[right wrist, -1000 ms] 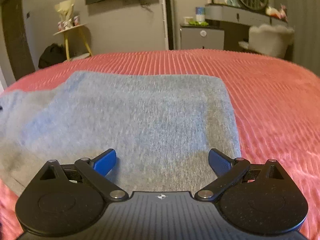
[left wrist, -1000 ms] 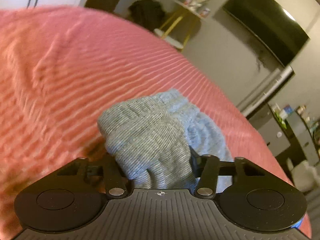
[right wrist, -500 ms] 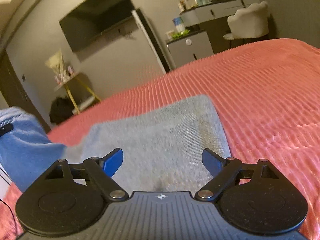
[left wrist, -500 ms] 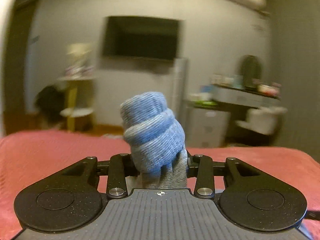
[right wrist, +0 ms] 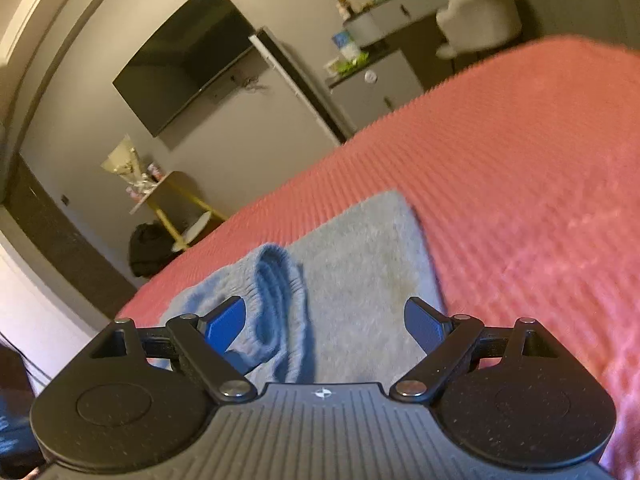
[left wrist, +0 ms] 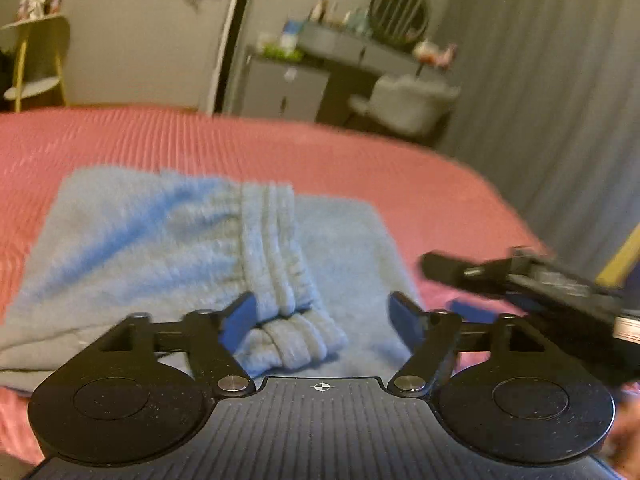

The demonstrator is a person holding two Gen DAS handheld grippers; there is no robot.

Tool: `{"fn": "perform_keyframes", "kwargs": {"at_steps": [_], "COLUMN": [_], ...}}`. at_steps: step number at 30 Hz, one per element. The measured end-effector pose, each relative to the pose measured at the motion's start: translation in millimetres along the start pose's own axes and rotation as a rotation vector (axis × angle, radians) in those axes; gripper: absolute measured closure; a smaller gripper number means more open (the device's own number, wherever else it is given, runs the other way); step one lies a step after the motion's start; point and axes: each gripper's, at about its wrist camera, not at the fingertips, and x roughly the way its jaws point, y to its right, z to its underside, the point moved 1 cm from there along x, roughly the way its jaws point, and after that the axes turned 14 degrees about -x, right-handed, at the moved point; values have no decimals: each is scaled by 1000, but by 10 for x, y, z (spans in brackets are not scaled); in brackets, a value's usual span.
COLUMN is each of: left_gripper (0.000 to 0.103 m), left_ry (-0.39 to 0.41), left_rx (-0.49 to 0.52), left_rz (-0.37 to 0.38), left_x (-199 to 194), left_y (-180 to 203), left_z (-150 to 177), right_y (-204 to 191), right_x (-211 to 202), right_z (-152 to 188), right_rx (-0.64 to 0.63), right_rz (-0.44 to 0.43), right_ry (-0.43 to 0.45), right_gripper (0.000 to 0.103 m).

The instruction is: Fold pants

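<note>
The grey-blue pants (left wrist: 160,240) lie folded on the red ribbed bedspread (left wrist: 280,148). The ribbed waistband (left wrist: 276,248) is laid over the top layer and ends between my left fingers. My left gripper (left wrist: 324,320) is open just above the pants, with the waistband end beside its left blue pad (left wrist: 238,320). My right gripper (right wrist: 328,324) is open and empty over the same pants (right wrist: 368,264), the waistband (right wrist: 276,280) showing near its left pad. In the left wrist view the right gripper's body (left wrist: 540,284) sits at the right edge.
The bedspread (right wrist: 520,160) extends far to the right and behind the pants. Beyond the bed stand a wall TV (right wrist: 180,60), a yellow side table (right wrist: 172,200), a grey dresser (left wrist: 320,76) with a pale chair (left wrist: 404,104), and a grey curtain (left wrist: 560,100).
My left gripper carried the bunched waistband over, laid it on the folded pants and opened. My right gripper stayed open and tilted up over the pants.
</note>
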Motion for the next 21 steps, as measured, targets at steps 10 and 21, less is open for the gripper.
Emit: {"fn": "perform_keyframes", "kwargs": {"at_steps": [10,21], "left_gripper": [13,16], "left_ry": [92,15], "left_rx": [-241,-348], "left_rz": [-316,-255], "left_x": [-648,-582], "left_y": [-992,-1348], "left_z": [7,147], "right_y": [-90,-340], "right_x": [1025,1588], "right_z": [60,98], "right_rx": [198,220], "right_rz": [-208,-291], "right_ry": [-296,-408], "right_gripper": [14,40]}}
